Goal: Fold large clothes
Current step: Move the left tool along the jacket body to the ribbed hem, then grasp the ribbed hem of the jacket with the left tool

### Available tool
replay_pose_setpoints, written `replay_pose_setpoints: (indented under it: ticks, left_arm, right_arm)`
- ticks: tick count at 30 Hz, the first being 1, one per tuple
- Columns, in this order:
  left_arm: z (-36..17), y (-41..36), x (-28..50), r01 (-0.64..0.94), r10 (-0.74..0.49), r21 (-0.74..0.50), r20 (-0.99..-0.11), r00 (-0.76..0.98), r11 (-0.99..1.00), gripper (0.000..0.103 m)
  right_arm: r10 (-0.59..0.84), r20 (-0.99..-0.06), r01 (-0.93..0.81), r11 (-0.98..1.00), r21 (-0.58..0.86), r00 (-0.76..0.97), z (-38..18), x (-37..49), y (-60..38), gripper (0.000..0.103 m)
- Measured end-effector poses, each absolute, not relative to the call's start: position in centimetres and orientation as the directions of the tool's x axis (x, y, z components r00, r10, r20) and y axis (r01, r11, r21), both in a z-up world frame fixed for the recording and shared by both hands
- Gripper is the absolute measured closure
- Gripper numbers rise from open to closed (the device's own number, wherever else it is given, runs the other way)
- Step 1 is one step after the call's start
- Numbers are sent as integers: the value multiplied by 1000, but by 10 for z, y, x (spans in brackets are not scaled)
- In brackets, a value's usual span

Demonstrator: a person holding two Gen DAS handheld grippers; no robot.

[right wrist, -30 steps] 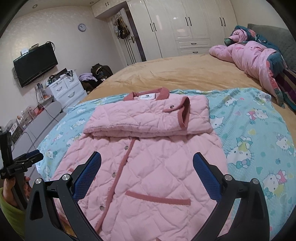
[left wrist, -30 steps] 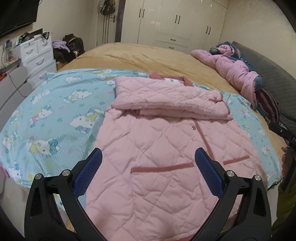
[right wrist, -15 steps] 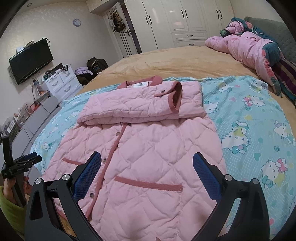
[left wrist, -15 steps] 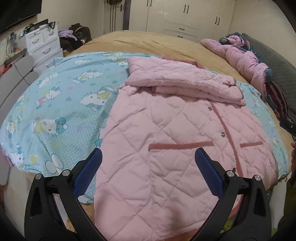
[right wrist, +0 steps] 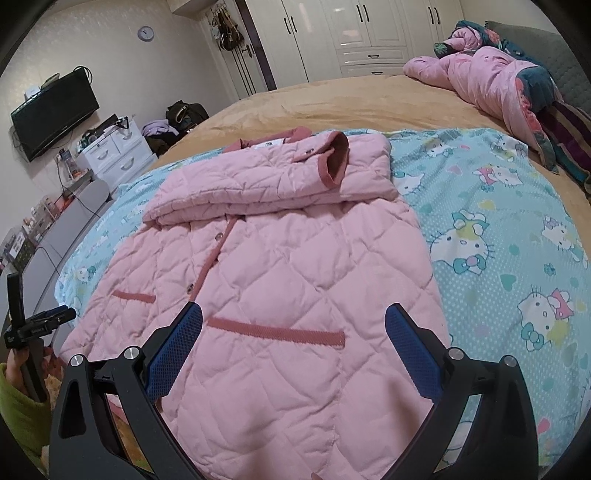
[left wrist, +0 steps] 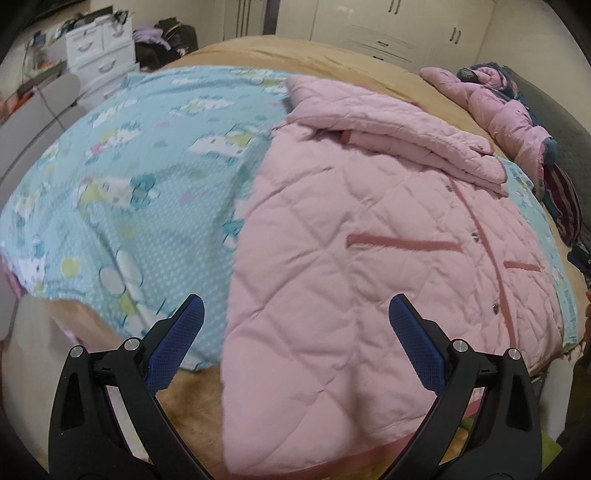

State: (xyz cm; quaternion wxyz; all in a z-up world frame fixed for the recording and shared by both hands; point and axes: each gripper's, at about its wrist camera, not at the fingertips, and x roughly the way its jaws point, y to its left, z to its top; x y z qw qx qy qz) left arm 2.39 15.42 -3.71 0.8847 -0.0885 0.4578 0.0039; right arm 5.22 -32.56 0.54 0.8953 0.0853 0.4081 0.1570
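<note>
A pink quilted jacket (left wrist: 369,266) lies front up on a light blue cartoon-cat sheet (left wrist: 140,192); it also shows in the right wrist view (right wrist: 280,280). Its sleeves (right wrist: 266,184) are folded across the chest near the collar. Its hem hangs over the near bed edge. My left gripper (left wrist: 295,343) is open and empty, just above the hem's left corner. My right gripper (right wrist: 293,350) is open and empty, above the hem's right part near a dark pink pocket trim (right wrist: 277,330). The left gripper also shows at the far left of the right wrist view (right wrist: 40,321).
A tan blanket (right wrist: 332,103) covers the bed beyond the sheet (right wrist: 498,221). A second pink padded garment (right wrist: 491,74) lies heaped at the far right by the headboard. White drawers (right wrist: 114,155), a wall TV (right wrist: 55,110) and white wardrobes (right wrist: 351,33) stand around the bed.
Both grippers have come down and closer to the jacket's hem. The left one has also swung to the left. Both stay open; the jacket has not moved.
</note>
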Motion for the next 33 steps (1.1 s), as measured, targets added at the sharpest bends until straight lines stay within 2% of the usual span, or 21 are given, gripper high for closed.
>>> replay_pose_setpoints:
  ticks: [12, 18, 20, 24, 29, 33]
  left_arm:
    - [-64, 175, -8, -41, -294, -373, -789, 539, 927, 9]
    - [-69, 168, -14, -22, -302, -366, -798, 522, 930, 15]
    - [-69, 166, -14, -11, -313, -373, -793, 522, 928, 28]
    - [-72, 161, -10, -6, -303, -358, -798, 521, 934, 44]
    - [-62, 153, -14, 24, -272, -315, -775, 571, 949, 79]
    - [-55, 154, -15, 42, -286, -326, -752, 594, 944, 85]
  right_arm:
    - [341, -728, -187, 939, 288, 595, -7, 40, -343, 4]
    - [339, -755, -177, 940, 291, 561, -18, 30, -350, 4]
    - [340, -767, -172, 940, 295, 544, -23, 25, -354, 4]
    - [342, -786, -161, 939, 303, 516, -29, 14, -365, 4]
    - [327, -831, -143, 945, 294, 450, -41, -3, -385, 4]
    - [328, -856, -128, 945, 302, 401, -51, -15, -397, 4]
